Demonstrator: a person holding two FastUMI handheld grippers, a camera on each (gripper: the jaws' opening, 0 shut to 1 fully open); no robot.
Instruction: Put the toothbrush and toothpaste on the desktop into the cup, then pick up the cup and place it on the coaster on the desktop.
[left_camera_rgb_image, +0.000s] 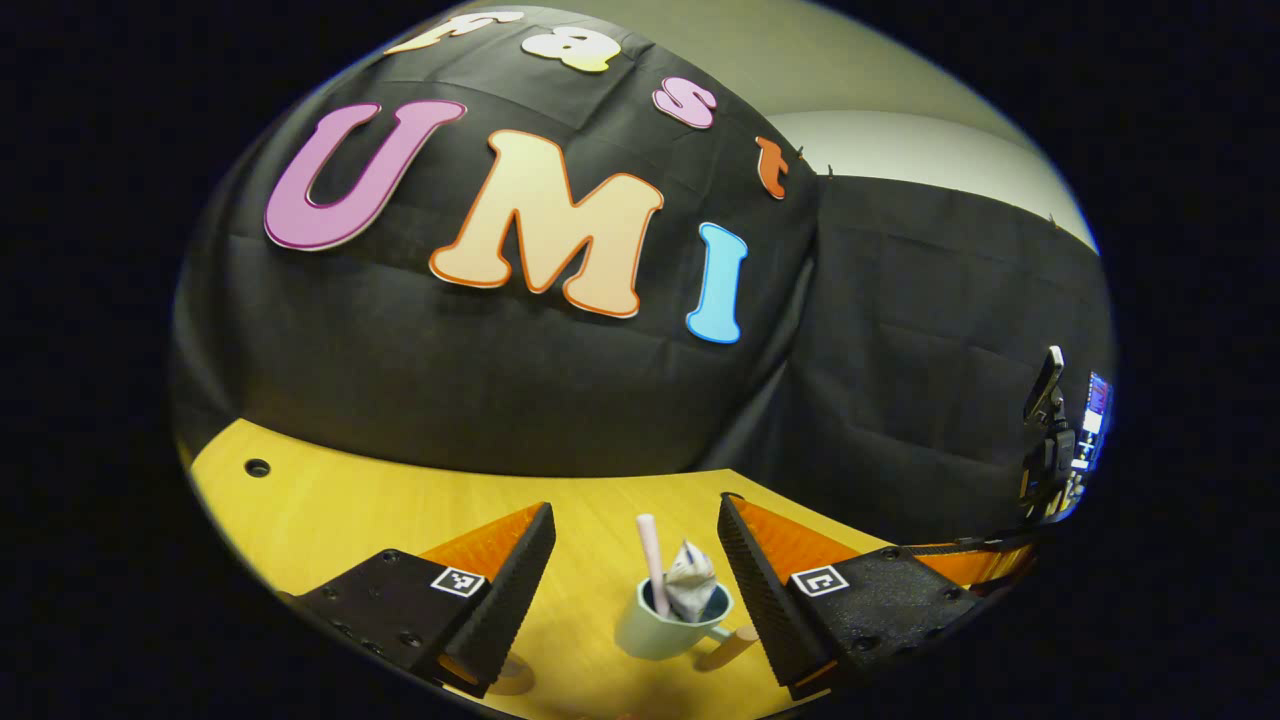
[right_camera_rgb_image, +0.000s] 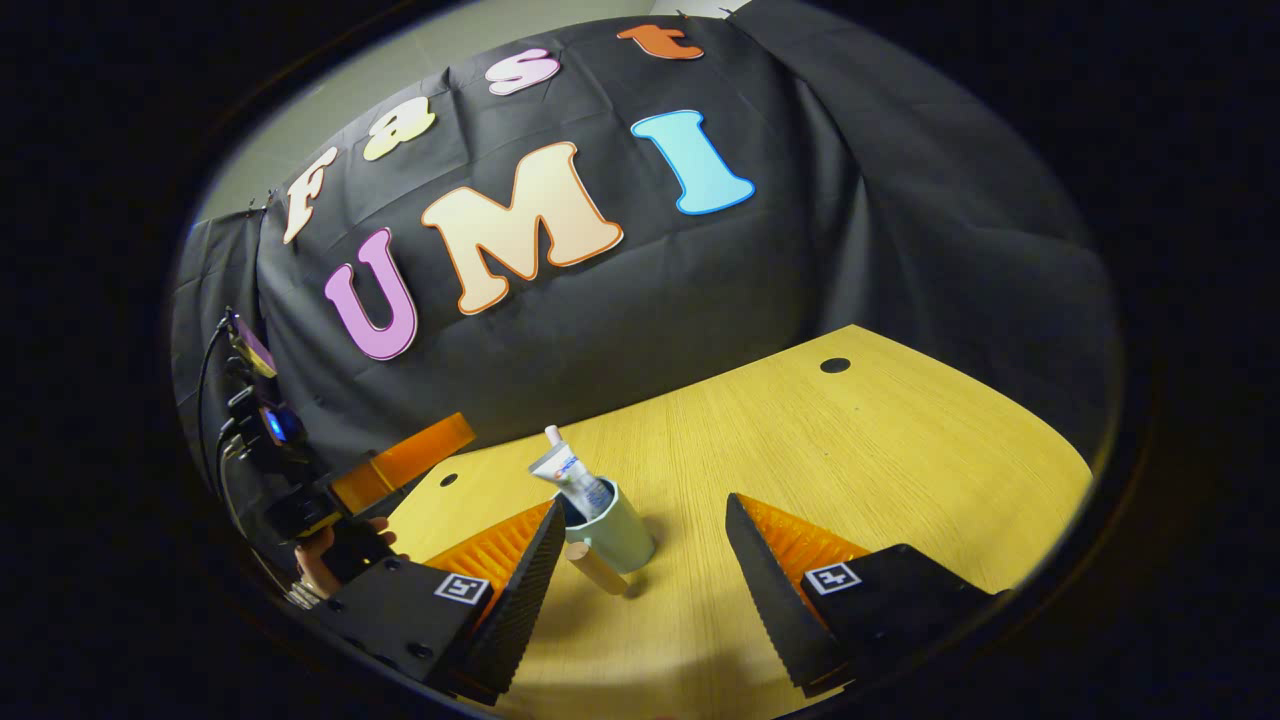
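Observation:
A pale green cup (left_camera_rgb_image: 660, 630) with a wooden handle (left_camera_rgb_image: 735, 645) stands upright on the yellow desktop (left_camera_rgb_image: 400, 500). A pink toothbrush (left_camera_rgb_image: 650, 550) and a toothpaste tube (left_camera_rgb_image: 690, 582) stick up out of it. My left gripper (left_camera_rgb_image: 635, 510) is open, with the cup between and just beyond its fingers, untouched. In the right gripper view the cup (right_camera_rgb_image: 620, 535) and the toothpaste (right_camera_rgb_image: 568, 472) sit left of centre, close to the left finger of my open right gripper (right_camera_rgb_image: 645, 505). The left gripper (right_camera_rgb_image: 400, 465), held by a hand (right_camera_rgb_image: 320, 560), shows farther left.
A tan round edge (left_camera_rgb_image: 510, 680), perhaps the coaster, peeks out beside my left gripper's left finger. Cable holes (right_camera_rgb_image: 835, 365) dot the desktop (right_camera_rgb_image: 900, 450). Devices on a stand (left_camera_rgb_image: 1050, 430) sit at the table's side. Black cloth walls close off the back.

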